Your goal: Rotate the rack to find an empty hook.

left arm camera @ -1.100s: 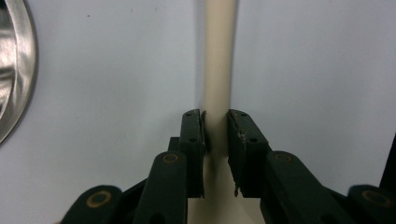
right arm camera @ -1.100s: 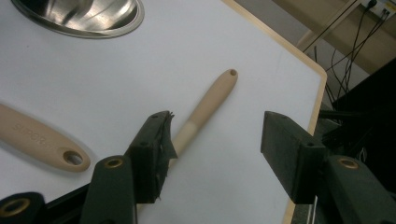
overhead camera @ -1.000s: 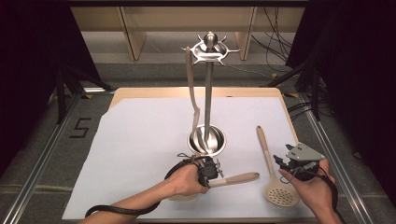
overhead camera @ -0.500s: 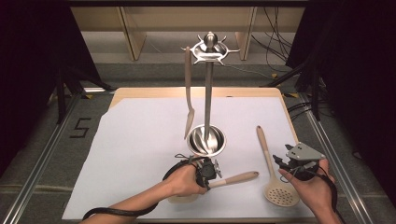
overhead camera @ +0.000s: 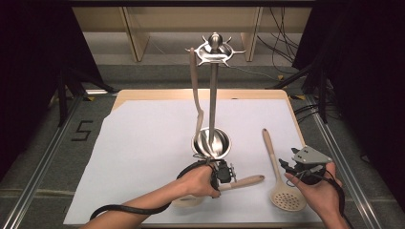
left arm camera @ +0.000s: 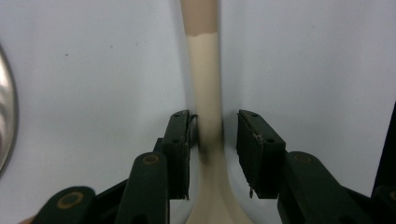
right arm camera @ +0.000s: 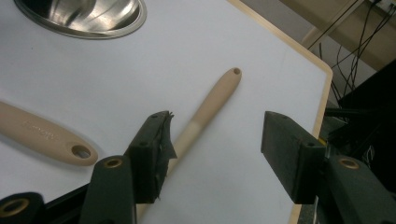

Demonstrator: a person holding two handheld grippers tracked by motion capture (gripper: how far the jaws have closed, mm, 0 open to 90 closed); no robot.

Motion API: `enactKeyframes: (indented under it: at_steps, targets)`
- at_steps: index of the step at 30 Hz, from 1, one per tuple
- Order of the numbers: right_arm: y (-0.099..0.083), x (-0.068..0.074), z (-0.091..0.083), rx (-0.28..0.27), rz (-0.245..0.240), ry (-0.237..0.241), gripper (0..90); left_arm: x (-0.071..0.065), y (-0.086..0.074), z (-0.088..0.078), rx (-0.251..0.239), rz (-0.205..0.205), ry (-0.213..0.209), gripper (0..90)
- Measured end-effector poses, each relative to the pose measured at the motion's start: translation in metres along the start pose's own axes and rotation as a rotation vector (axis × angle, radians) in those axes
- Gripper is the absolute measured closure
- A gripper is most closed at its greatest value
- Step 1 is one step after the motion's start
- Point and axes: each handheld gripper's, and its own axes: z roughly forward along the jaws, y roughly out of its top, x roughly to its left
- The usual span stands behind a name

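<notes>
A cream utensil (overhead camera: pixel 239 183) with a tan handle end lies flat on the white sheet, just in front of the steel stand base (overhead camera: pixel 212 142).

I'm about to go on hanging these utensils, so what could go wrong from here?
The left gripper has just been opening, its jaws loose around the spoon handle: lifting now may drop it. The spatula hangs close beside the rack; a bump could knock it off. The right gripper straddles the skimmer, ungripped.

Bright even light on the white table cover (overhead camera: pixel 143 157), dark surroundings, close-up spoon handle (left arm camera: pixel 205 107) softly blurred
</notes>
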Motion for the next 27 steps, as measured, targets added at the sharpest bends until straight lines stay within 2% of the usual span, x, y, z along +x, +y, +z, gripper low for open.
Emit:
enactKeyframes:
  at_steps: [3,6,8,9,11,12,13,15,16,23,24,27]
  targets:
    - [0.0,0.0,0.0,0.001,-0.001,0.001,43.3,0.001,0.004,0.001,0.003,-0.017,-0.013,65.9]
    - [0.0,0.001,0.0,0.002,0.002,0.002,43.3,0.0,0.01,0.002,0.042,-0.012,-0.008,69.3]
    - [0.0,0.0,0.0,0.004,0.0,0.002,43.3,-0.002,0.012,0.003,0.047,-0.02,-0.003,70.4]
    - [0.0,0.0,0.0,0.004,0.001,0.002,43.3,-0.001,0.014,0.003,0.067,-0.009,0.005,71.2]
    - [0.0,0.0,0.0,0.002,-0.006,0.002,43.3,-0.003,0.016,0.003,0.087,-0.036,0.015,74.9]
    - [0.0,0.0,0.0,0.002,-0.002,0.002,43.3,-0.004,0.017,0.004,0.076,-0.061,0.028,77.5]
    - [0.0,0.0,-0.001,0.002,0.0,0.001,43.3,-0.004,0.018,0.003,0.095,-0.052,0.026,77.8]
    - [0.0,0.0,-0.001,0.004,-0.009,0.002,43.3,-0.006,0.017,0.004,0.079,-0.068,0.029,78.0]
    - [0.0,0.0,-0.001,0.007,-0.006,0.004,43.3,-0.005,0.016,0.002,0.09,-0.046,0.034,78.1]
    - [0.0,0.0,-0.001,-0.007,0.004,-0.004,43.3,-0.003,0.005,-0.001,0.01,-0.071,0.019,78.3]
    - [0.001,-0.001,-0.002,-0.02,0.008,-0.009,43.3,-0.002,0.002,-0.004,-0.018,-0.061,0.034,78.3]
    - [0.001,-0.003,-0.004,-0.034,0.022,-0.013,43.3,-0.003,-0.003,-0.013,-0.092,-0.074,0.043,78.3]
